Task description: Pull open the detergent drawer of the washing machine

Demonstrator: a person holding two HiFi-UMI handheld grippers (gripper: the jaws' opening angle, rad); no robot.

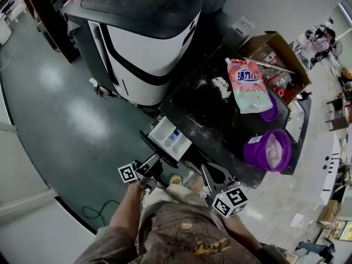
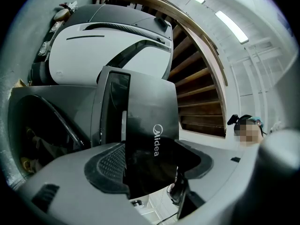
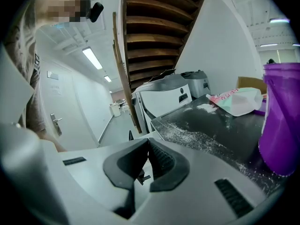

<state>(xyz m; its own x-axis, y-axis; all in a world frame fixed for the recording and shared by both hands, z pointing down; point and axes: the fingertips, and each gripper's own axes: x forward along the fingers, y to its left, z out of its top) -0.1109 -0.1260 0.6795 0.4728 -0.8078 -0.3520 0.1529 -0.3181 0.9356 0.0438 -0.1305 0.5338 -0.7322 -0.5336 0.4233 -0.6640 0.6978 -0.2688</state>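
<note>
The washing machine [image 1: 206,111] has a black top dusted with white powder. Its detergent drawer [image 1: 170,138] stands pulled out at the front, white compartments showing. My left gripper [image 1: 155,165] is shut on the drawer's black front panel [image 2: 150,125], which carries white lettering and fills the gap between the pads of the left gripper [image 2: 150,172]. My right gripper [image 1: 207,176] hovers at the machine's front edge, just right of the drawer. In the right gripper view the right gripper [image 3: 147,149] has its pads together with nothing between them.
A purple cup [image 1: 268,150] [image 3: 281,121] with white contents stands near the top's front edge. A pink detergent pouch [image 1: 248,85] lies behind it, next to a cardboard box [image 1: 275,51]. A second white and black machine [image 1: 143,37] stands to the left. A wooden staircase [image 2: 197,88] rises behind.
</note>
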